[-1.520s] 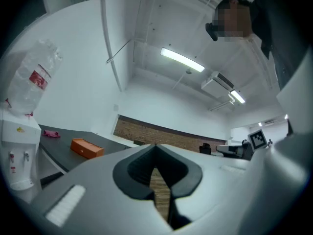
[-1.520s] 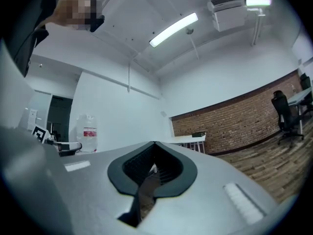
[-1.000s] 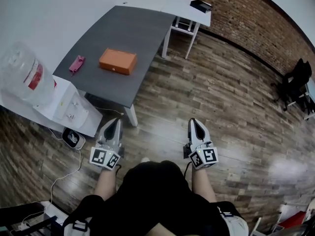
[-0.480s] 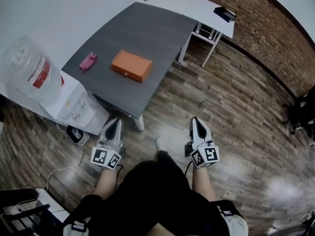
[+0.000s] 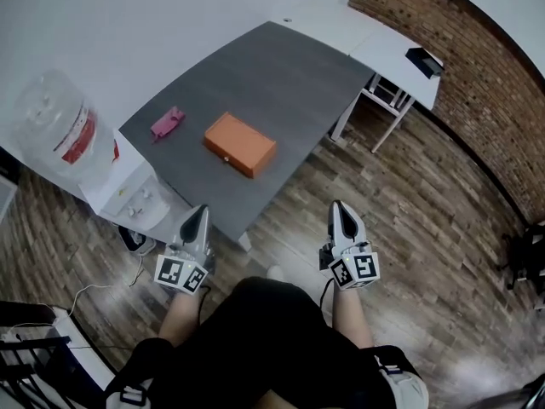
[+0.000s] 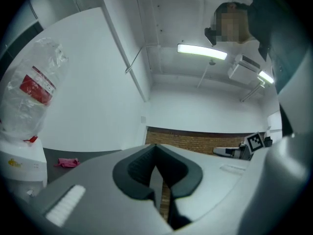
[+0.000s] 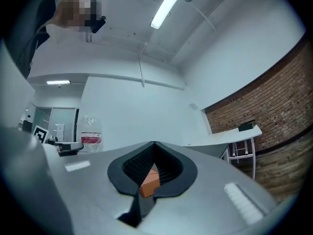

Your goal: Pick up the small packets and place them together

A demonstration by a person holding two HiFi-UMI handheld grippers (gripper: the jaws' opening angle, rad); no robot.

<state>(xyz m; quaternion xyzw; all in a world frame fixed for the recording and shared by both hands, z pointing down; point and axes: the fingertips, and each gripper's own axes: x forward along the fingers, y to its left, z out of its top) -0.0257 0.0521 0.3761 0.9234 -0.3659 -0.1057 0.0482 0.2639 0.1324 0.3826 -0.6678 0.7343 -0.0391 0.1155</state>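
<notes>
A small pink packet (image 5: 167, 122) lies on the left part of the grey table (image 5: 281, 66), and it also shows low at the left as the pink packet (image 6: 67, 162). An orange box (image 5: 240, 144) sits to its right on the same table; through the right jaws' gap I see that orange box (image 7: 149, 182) far ahead. My left gripper (image 5: 197, 213) and right gripper (image 5: 338, 208) hover over the wooden floor, short of the table's near edge. Both are shut and empty, as the left gripper (image 6: 155, 148) and right gripper (image 7: 154, 146) show.
A water dispenser (image 5: 60, 135) with a clear bottle stands left of the table. A white desk (image 5: 383, 41) with a black item (image 5: 423, 61) joins the table at the back right, by a brick wall (image 5: 485, 83). Cables lie on the floor at lower left.
The table, packet and box have come nearer and shifted right in the head view as the person walked towards them. Both grippers stay shut and keep their place before the body.
</notes>
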